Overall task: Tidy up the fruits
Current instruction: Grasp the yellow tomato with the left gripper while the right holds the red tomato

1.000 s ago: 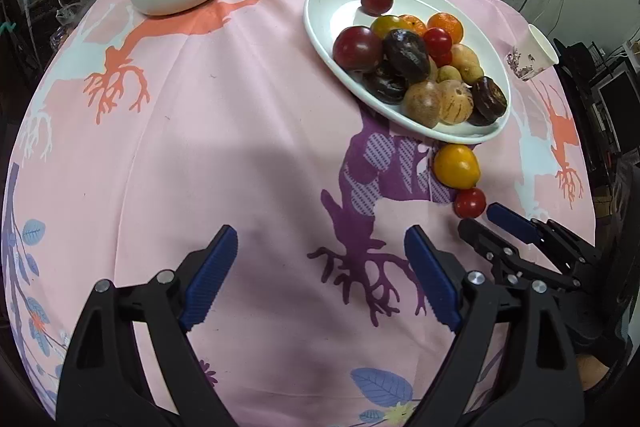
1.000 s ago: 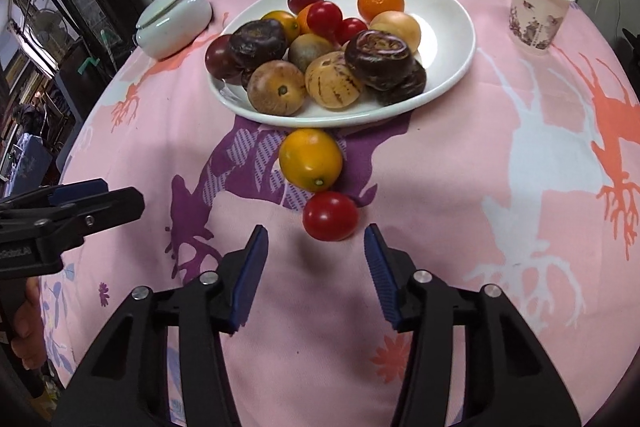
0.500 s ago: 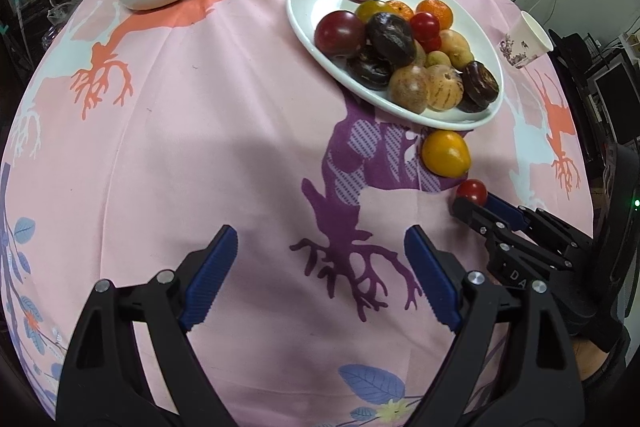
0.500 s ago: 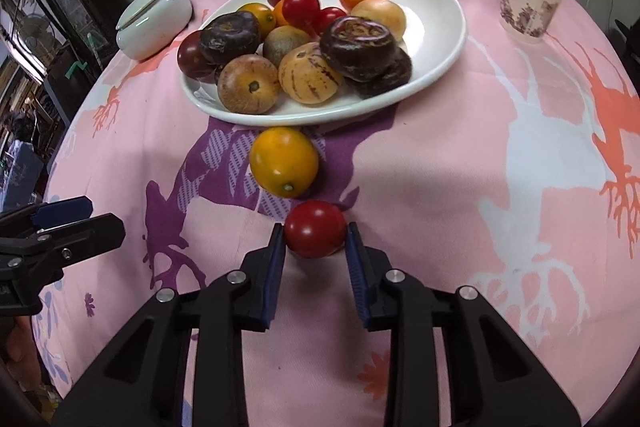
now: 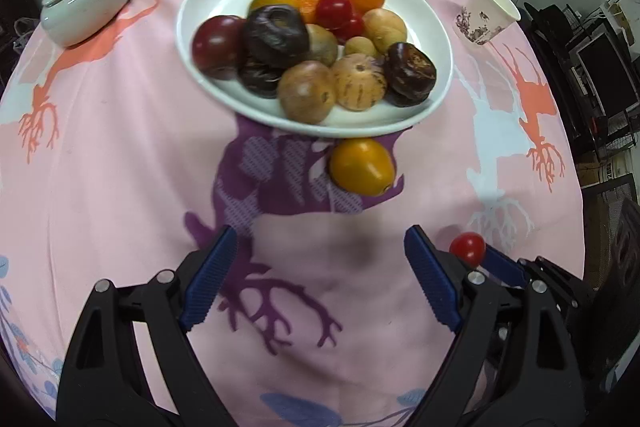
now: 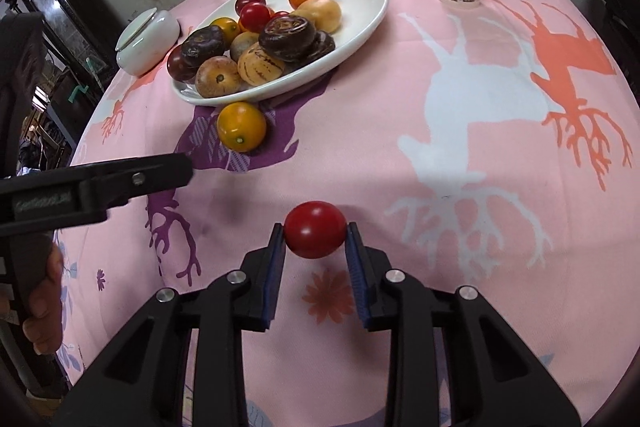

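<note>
Right gripper [image 6: 315,237] clamped on a red cherry tomato [image 6: 315,235], held clear above the pink tablecloth [image 6: 460,147]. Ahead and to its left: a yellow-orange tomato [image 6: 241,126] just beside the white oval plate [image 6: 360,11] of mixed fruit. Left gripper [image 5: 320,267] stands wide apart, empty, the plate ahead of it.

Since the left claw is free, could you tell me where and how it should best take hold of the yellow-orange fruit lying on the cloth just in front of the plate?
Grip the yellow-orange fruit across its widest middle, coming from above. It is round and smooth, so a lower or higher pinch would probably slip. Set the left claw so its fingers close side to side along the plate's rim, since the rim sits tight against the fruit's far side.
</note>
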A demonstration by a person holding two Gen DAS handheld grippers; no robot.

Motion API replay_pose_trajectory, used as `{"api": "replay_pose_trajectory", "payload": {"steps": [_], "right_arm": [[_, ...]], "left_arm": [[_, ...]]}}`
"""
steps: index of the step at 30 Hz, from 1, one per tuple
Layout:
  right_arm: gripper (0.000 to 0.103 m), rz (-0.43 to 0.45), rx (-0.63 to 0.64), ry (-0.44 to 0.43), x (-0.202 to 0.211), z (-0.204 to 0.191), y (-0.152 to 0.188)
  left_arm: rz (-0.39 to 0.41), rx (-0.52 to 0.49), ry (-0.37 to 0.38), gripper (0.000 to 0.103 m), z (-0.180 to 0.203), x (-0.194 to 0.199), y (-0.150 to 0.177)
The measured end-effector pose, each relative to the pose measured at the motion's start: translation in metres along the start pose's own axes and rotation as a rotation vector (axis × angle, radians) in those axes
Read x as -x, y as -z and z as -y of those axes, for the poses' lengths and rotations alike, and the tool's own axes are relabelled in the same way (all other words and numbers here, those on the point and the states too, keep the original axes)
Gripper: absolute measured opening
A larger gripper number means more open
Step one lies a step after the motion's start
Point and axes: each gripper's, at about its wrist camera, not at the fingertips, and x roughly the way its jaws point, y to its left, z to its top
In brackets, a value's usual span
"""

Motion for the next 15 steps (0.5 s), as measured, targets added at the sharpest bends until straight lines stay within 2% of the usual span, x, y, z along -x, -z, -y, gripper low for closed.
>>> {"api": "replay_pose_trajectory", "payload": {"steps": [8,10,12,15], "right_arm": [[0.031,0.016,-0.014,-0.014,0.004,0.011,-0.004],[0.031,0.017,-0.015,-0.018,0.003,0.012,-0.006],[0.03,0.013,-0.015,-0.022,0.002,0.013,-0.007],[0.03,0.011,-0.015,-0.025,0.001,0.013,-0.007]], "left_arm": [[-0.01,0.006,-0.003,0.083,0.018,-0.025,-0.021],[-0.021,0.012,0.001,0.075,0.018,-0.03,-0.026],[-0.034,0.026,-0.004,0.071,0.017,-0.037,-0.03],[-0.043,0.048,-0.004,0.056,0.014,-0.046,-0.034]]}}
